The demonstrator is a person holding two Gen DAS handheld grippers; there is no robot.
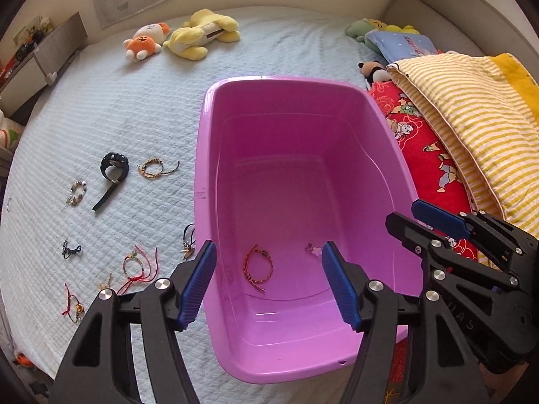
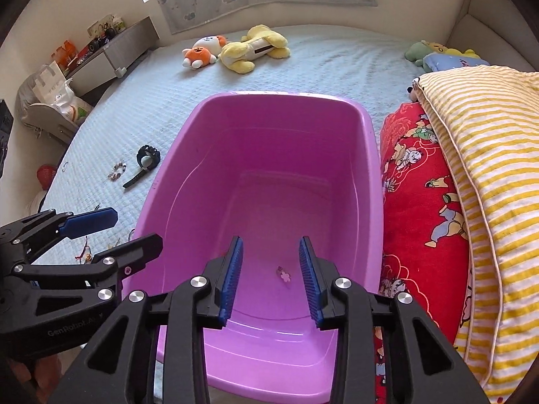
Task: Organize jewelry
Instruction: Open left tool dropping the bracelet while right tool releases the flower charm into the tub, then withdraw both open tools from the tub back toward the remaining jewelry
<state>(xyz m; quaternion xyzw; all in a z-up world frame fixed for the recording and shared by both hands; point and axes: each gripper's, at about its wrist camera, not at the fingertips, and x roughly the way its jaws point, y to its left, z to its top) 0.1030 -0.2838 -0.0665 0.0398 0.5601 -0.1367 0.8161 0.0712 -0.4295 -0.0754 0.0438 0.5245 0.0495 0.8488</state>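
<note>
A pink plastic tub [image 1: 202, 155] stands on the quilted bed. On its floor lie a red braided bracelet [image 1: 257, 271] and a small flower charm [image 1: 313, 249]. My left gripper [image 1: 268, 247] hangs open over the tub's near end, with nothing between its pads. My right gripper [image 2: 270, 240] is also open above the tub [image 2: 161, 181], and the flower charm [image 2: 284, 274] shows on the floor below its gap, untouched. Left of the tub, on the bed, lie a black watch [image 1: 113, 171], a braided bracelet [image 1: 153, 168], a bead bracelet [image 1: 76, 192] and several red cord bracelets [image 1: 134, 267].
A red cartoon-print pillow [image 1: 427, 168] and a yellow striped blanket [image 1: 471, 128] press against the tub's right side. Plush toys [image 1: 202, 33] lie at the far end of the bed. A low shelf [image 2: 111, 50] and bags stand beyond the bed's left edge.
</note>
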